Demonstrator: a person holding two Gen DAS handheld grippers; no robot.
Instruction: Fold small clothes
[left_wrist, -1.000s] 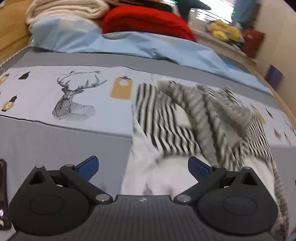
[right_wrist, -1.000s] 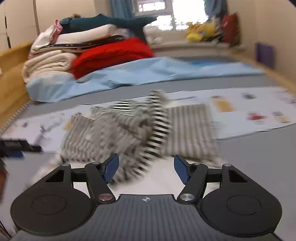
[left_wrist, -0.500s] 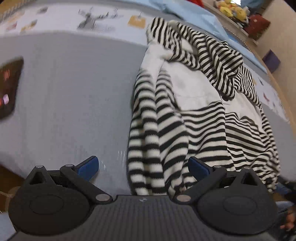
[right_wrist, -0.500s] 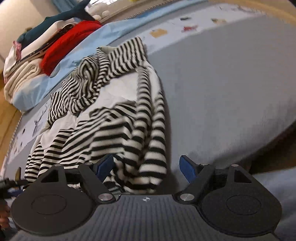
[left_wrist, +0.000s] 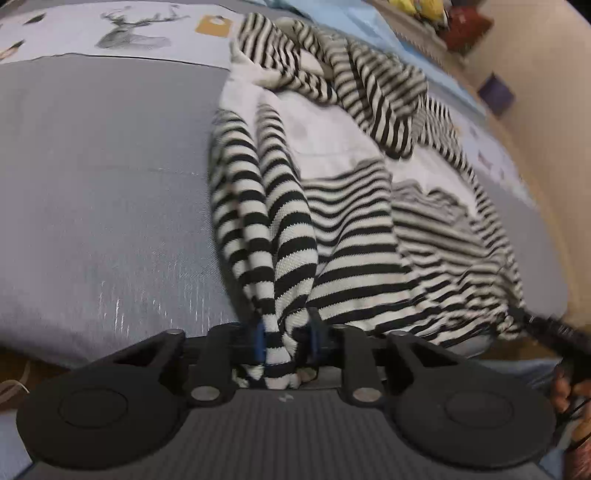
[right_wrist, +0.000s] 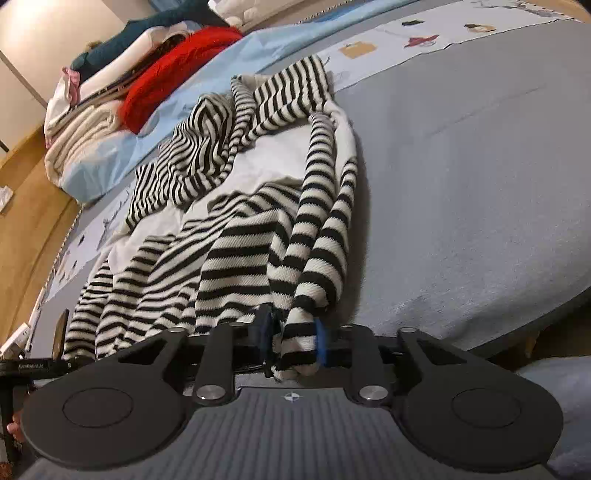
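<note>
While stretched lengthwise away up the bed (left_wrist: 92, 206), striped garment (left_wrist: 354, 229), hem corners pinched in left gripper (left_wrist: 284, 341) and right gripper (right_wrist: 291, 341).

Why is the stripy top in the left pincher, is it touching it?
Touching. In the left wrist view the left gripper is shut on the top: a bunched striped fold is squeezed between both blue pads.

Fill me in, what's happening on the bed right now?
A person is working a black-and-white striped top with two handheld tools. The left claw is shut on one bunched end at the near edge of the grey bed, and the right claw is shut on another. The rest lies rumpled and unfolded across the bed.
</note>
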